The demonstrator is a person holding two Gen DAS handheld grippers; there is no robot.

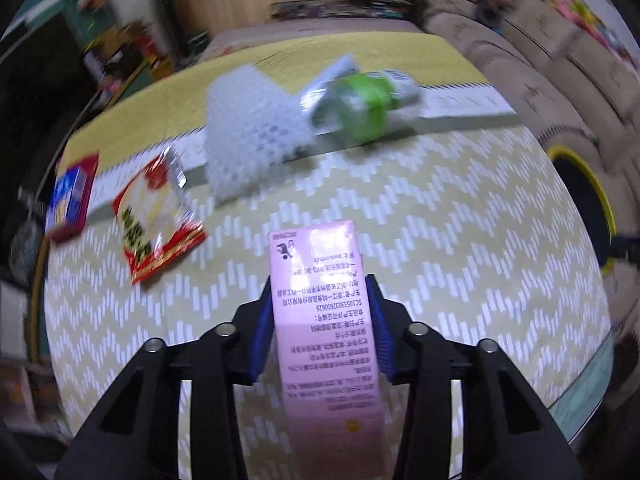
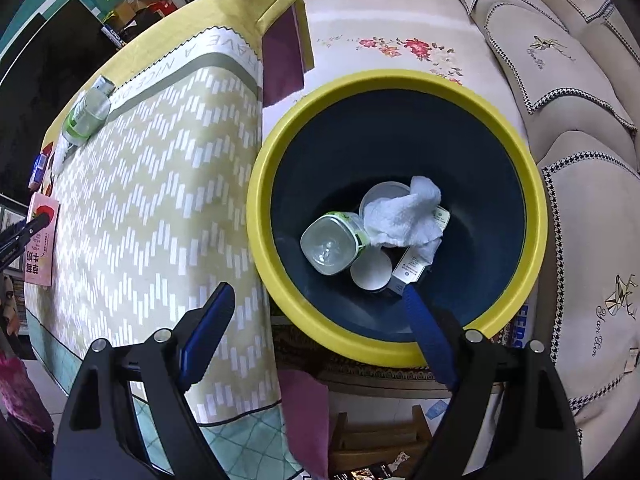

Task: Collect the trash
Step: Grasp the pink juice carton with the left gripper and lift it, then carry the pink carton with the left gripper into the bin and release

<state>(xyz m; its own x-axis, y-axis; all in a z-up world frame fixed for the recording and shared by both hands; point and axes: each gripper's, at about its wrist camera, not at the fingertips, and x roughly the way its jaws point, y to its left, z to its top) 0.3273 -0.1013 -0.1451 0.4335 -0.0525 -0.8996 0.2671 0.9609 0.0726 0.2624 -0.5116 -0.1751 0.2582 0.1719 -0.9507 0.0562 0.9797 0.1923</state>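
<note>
A pink carton [image 1: 316, 300] with printed text stands upright on the yellow zigzag tablecloth [image 1: 460, 260]. My left gripper [image 1: 320, 280] is shut on it, a blue pad pressing each side. Further back lie a red snack wrapper [image 1: 156, 216], a white foam net [image 1: 248, 136], a clear bottle with a green label [image 1: 360, 108] and a small blue and red box [image 1: 70, 200]. In the right wrist view my right gripper [image 2: 316, 292] hangs open and empty over the near rim of the yellow-rimmed bin [image 2: 400, 80]. The bin holds a clear jar [image 2: 328, 246], a white tissue [image 2: 408, 212] and white lids [image 2: 372, 272].
The bin stands on the floor just off the table's right edge [image 2: 264, 200]. A beige sofa [image 2: 560, 80] runs along the right. A flowered mat [image 2: 380, 20] covers the floor beyond the bin. Cluttered boxes and dark furniture sit behind the table at the left.
</note>
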